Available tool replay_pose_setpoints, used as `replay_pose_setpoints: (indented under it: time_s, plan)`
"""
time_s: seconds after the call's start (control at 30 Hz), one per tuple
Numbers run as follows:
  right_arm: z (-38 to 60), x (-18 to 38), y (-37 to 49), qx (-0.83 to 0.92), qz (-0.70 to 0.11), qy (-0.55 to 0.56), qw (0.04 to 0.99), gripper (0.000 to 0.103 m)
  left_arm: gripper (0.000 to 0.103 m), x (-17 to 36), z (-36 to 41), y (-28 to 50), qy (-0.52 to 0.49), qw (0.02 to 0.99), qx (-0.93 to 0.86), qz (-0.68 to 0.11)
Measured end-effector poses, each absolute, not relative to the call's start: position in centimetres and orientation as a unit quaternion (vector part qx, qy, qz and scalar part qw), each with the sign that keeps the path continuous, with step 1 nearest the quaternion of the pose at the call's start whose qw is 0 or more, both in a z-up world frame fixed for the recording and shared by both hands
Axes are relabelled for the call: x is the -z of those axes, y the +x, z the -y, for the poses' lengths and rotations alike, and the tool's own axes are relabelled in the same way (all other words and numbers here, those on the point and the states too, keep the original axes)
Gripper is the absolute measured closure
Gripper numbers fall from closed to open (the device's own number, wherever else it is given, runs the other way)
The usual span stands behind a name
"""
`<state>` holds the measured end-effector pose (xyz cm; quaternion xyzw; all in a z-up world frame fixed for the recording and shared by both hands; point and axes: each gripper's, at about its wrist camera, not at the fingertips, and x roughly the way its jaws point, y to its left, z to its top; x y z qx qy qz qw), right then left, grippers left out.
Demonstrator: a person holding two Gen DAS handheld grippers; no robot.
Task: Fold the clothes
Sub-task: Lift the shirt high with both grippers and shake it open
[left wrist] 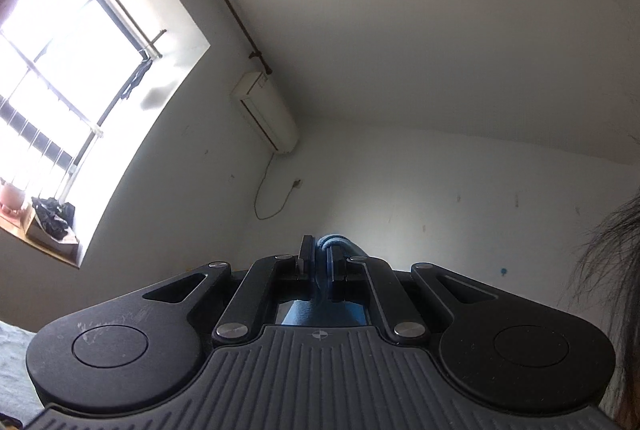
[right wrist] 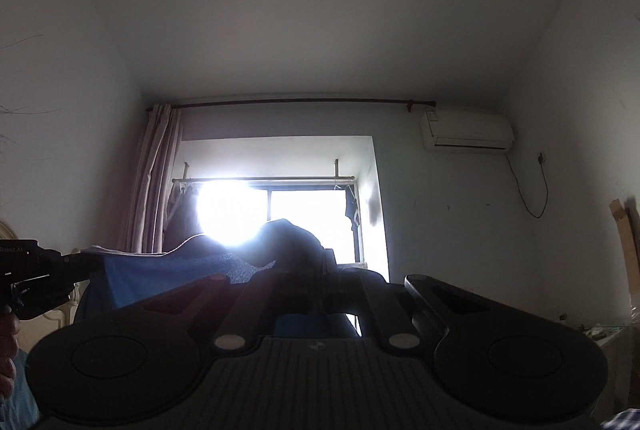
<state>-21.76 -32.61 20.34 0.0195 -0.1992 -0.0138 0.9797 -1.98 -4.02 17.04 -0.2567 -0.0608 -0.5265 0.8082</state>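
Observation:
Both grippers are raised and tilted up toward the walls and ceiling. My left gripper [left wrist: 320, 250] is shut on a blue garment [left wrist: 332, 242], whose bunched edge pokes out between the fingertips, with more blue cloth showing below the jaws. In the right wrist view my right gripper [right wrist: 320, 262] is shut on the same blue garment [right wrist: 168, 270], which stretches leftward from its fingers to the left gripper [right wrist: 80, 264] at the left edge. The cloth hangs between the two grippers, dark against the window glare.
A bright window [right wrist: 276, 206] with a curtain [right wrist: 156, 178] and rod is ahead of the right gripper. A wall air conditioner [left wrist: 266, 112] hangs in the corner. A windowsill [left wrist: 40, 230] holds a pink pot and dark items. Hair [left wrist: 612, 254] shows at right.

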Motion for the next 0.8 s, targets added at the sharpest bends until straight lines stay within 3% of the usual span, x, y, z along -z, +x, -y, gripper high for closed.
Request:
replay_pose_setpoints:
  time_s: [0.2,0.53,0.7,0.8]
  plan:
    - [34.6,-17.2,-16.6,0.039,0.139,0.032,0.989,0.1,0.1,-13.0,5.8,2.6,-0.246,0.833,0.495,0.01]
    - [37.4,-10.1,1.6,0.069,0.008,0.053,0.996,0.1,0.1,-4.5,9.0,15.5,-0.19,0.895,0.397,-0.069]
    - [37.1,-2.7,10.6,0.086,-0.074,0.057,0.992,0.1,0.099,1.8,11.9,21.2,-0.135,0.926,0.335,-0.112]
    - [37.4,3.0,15.4,0.085,-0.143,0.077,0.983,0.098,0.09,6.6,13.2,23.8,-0.096,0.931,0.301,-0.182]
